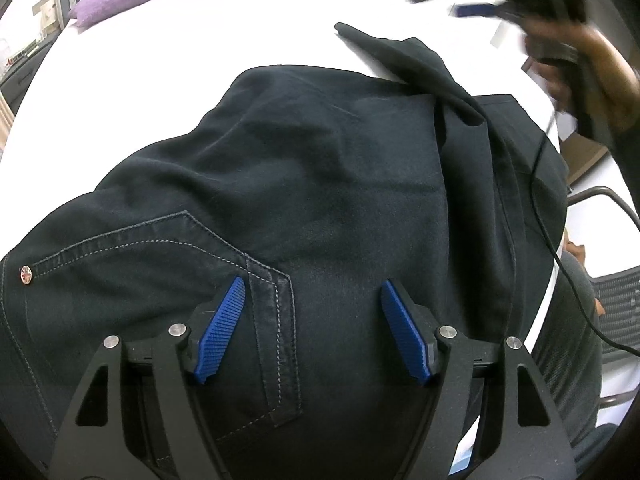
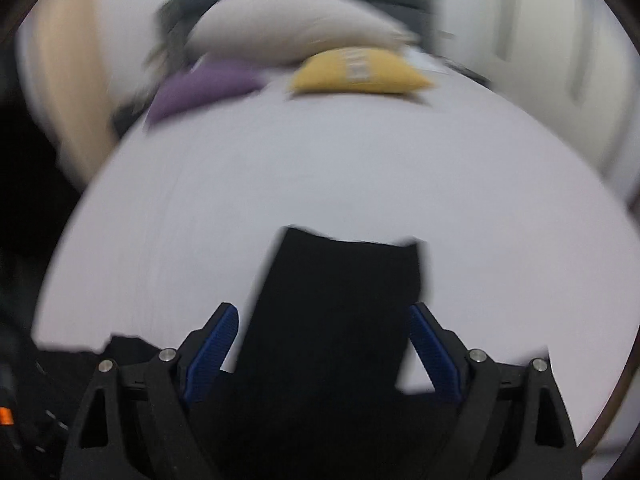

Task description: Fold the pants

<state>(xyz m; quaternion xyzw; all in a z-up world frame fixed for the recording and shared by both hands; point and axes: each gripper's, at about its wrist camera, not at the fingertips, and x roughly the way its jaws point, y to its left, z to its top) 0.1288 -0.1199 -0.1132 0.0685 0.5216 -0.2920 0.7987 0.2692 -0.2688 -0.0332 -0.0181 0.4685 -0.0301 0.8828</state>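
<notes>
**One pair of pants on the white table, both tools open**

One pair of dark pants (image 1: 312,168) lies spread over the white table (image 1: 248,36), filling most of the left wrist view. A back pocket with pale stitching (image 1: 168,240) shows at the lower left, with one metal rivet (image 1: 26,273) at its corner. One folded-over flap of the cloth (image 1: 416,60) lies across the upper right part of the pants, its tip reaching onto the bare table.

The left tool (image 1: 314,332) hovers just over the pocket area, its two blue pads spread apart with only flat cloth beneath them; nothing is gripped. In the right wrist view, which is blurred, the right tool (image 2: 324,344) also has its two blue pads wide apart. One dark end of the pants (image 2: 340,292) shows between and beyond them, and neither pad presses on it. In the left wrist view the right tool appears as a dark blur at the top right, carried by one hand (image 1: 580,64), with one thin black cable (image 1: 560,240) trailing down over the pants.

At the far end of the table sit three cushions: one purple (image 2: 200,88), one yellow (image 2: 360,72), one pale beige (image 2: 296,28). One mesh chair (image 1: 616,300) stands at the right edge.
</notes>
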